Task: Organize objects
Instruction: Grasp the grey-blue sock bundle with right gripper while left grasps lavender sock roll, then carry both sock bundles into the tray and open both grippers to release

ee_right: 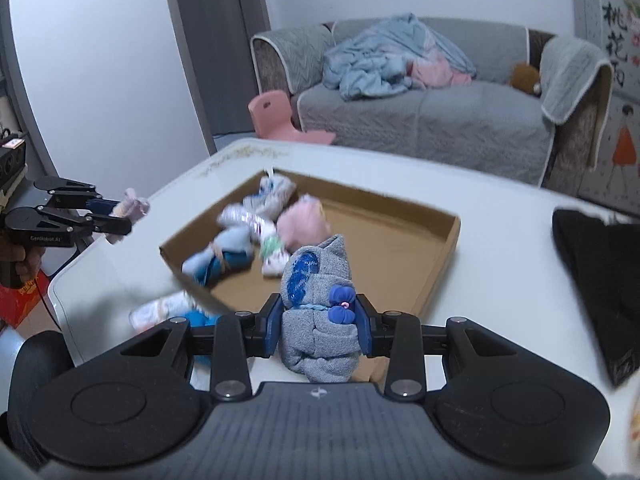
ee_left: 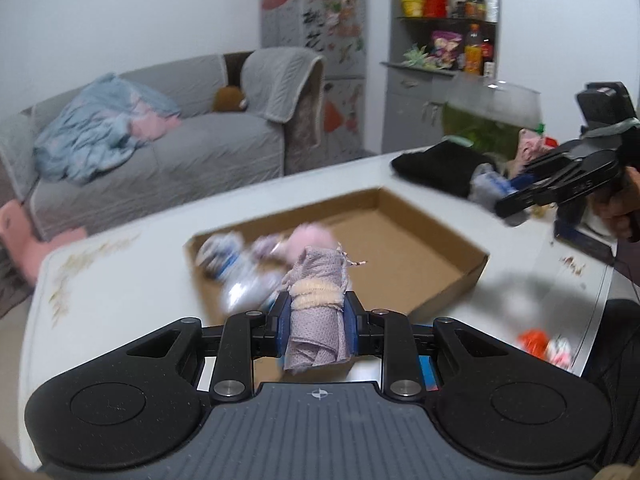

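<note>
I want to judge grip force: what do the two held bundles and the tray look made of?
Lilac bundle in the left hand-held gripper: thin woven or knit cloth, matte, finely dotted, tied with a fuzzy band.
Grey bundle in the right hand-held gripper: soft knit, likely socks, visibly ribbed.
Tray: plain brown cardboard, matte.

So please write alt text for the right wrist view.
The right gripper clamps a rolled grey sock bundle with blue patches above a shallow brown cardboard box holding other rolled socks on a white table. The left gripper holds a lilac bundle.
</note>
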Motion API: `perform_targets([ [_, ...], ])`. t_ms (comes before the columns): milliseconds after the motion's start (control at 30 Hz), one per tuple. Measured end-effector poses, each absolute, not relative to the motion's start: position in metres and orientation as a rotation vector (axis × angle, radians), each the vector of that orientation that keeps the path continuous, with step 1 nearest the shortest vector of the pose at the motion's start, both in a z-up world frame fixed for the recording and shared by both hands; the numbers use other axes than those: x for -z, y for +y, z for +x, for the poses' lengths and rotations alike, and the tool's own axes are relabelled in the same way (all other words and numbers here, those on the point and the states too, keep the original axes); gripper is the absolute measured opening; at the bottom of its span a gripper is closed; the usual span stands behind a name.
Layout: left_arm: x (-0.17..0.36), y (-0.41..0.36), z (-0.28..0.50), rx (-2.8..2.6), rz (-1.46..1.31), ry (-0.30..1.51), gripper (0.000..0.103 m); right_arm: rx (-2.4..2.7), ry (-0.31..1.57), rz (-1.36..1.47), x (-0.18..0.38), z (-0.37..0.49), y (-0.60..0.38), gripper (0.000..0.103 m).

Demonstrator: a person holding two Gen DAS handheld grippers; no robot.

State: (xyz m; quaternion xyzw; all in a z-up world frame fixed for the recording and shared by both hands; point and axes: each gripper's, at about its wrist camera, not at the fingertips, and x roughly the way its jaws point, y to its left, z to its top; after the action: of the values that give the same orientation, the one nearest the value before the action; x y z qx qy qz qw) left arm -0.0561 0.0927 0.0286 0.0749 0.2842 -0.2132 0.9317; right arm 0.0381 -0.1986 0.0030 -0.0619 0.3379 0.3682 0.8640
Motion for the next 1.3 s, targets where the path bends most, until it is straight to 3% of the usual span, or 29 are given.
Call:
perform_targets([
  [167, -0.029, 0.059, -0.025, 0.500, 0.110, 0.585, 0.032, -0.830, 0.677, -0.171, -0.012, 0.054, -0.173, 0.034],
  [433, 0.014, 0.028, 0.009, 0.543, 0.135, 0.699, 0.032, -0.889, 0.718, -0.228, 0.003, 0.083, -0.133, 0.034],
  [700, 0.044, 0.036, 0.027, 0.440, 0.341, 0.834, 0.032, -0.934, 0.801, -0.269, 0.035, 0.104, -0.098, 0.034],
  [967, 0.058, 0.046, 0.026, 0.471, 0.462, 0.854, 0.033, -1.025, 0.824, -0.359, 0.054, 0.099, -0.077, 0.034],
  [1300, 0.069, 0.044, 0.040, 0.338, 0.334, 0.935, 0.030, -0.985, 0.874, -0.462, 0.066, 0.083, -0.054, 0.034],
])
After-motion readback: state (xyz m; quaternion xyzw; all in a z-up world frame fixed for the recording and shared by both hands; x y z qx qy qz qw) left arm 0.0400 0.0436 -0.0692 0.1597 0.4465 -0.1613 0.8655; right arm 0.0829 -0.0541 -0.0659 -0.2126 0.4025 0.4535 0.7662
